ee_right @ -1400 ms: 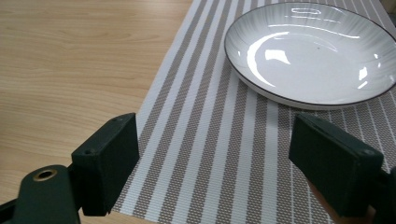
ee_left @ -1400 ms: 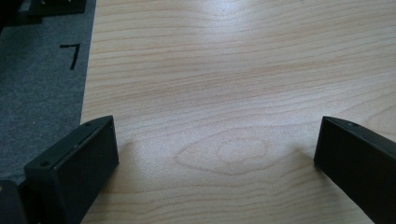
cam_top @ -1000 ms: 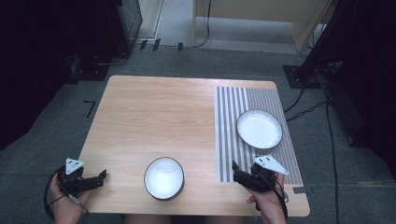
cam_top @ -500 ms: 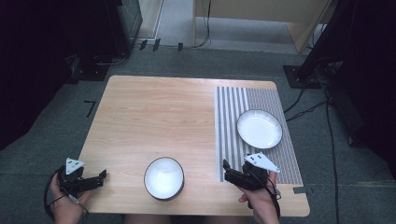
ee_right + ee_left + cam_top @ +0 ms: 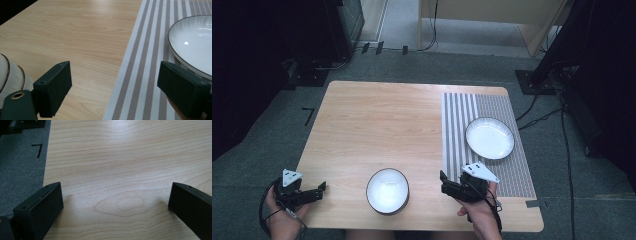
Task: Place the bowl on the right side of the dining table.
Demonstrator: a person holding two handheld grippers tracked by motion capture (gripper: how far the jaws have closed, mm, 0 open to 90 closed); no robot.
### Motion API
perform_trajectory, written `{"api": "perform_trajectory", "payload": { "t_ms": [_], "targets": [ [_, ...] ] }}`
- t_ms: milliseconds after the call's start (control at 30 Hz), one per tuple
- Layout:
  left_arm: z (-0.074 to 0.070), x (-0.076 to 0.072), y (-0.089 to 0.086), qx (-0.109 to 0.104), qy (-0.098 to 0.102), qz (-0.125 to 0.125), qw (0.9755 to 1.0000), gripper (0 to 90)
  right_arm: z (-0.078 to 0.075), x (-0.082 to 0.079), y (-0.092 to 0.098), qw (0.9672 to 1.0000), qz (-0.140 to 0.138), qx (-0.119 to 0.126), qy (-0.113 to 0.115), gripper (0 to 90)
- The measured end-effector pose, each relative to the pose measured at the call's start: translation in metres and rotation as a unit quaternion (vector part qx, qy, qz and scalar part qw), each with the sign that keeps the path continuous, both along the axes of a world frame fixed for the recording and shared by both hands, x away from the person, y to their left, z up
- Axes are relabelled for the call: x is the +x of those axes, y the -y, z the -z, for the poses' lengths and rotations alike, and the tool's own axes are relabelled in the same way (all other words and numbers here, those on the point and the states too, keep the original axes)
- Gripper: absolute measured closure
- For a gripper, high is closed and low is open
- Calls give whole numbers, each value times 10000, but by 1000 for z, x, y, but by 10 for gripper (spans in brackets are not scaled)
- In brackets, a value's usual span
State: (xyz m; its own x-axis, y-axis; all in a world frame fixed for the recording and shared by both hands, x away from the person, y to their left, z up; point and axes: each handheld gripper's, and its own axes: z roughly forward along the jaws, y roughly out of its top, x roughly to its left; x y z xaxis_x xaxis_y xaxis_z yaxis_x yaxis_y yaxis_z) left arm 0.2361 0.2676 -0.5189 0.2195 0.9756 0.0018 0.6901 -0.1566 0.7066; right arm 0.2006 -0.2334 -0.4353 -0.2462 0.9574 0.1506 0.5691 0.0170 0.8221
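Note:
A white bowl with a dark rim [image 5: 387, 190] stands near the table's front edge, in the middle. A white plate with a thin dark rim [image 5: 490, 138] lies on the striped placemat [image 5: 462, 120] at the right. My right gripper [image 5: 446, 183] hovers at the placemat's near left corner, pointing left at the bowl, a short gap away from it. In the right gripper view it [image 5: 115, 82] is open with nothing between the jaws; the bowl [image 5: 10, 77] sits at the left edge and the plate [image 5: 192, 42] at the right. My left gripper [image 5: 319, 190] rests at the table's front left corner, open over bare wood [image 5: 116, 200].
The light wooden table [image 5: 382, 120] is bare across its left and far parts. Grey carpet with a black mark [image 5: 37, 150] lies past the table's left edge. Dark stands and cables [image 5: 542, 85] are on the floor behind and to the right.
My right gripper has moved left from the placemat's near right part towards the bowl. The left gripper, bowl and plate have stayed in place.

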Motion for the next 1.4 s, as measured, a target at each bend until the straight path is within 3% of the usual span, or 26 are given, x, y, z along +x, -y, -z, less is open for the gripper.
{"api": "perform_trajectory", "payload": {
  "t_ms": [1400],
  "targets": [
    [0, 0, 0, 2, 1, 0, 10000, 0, -10, 7, -68, 9986, -507, 116, 66, 141]
  ]
}}
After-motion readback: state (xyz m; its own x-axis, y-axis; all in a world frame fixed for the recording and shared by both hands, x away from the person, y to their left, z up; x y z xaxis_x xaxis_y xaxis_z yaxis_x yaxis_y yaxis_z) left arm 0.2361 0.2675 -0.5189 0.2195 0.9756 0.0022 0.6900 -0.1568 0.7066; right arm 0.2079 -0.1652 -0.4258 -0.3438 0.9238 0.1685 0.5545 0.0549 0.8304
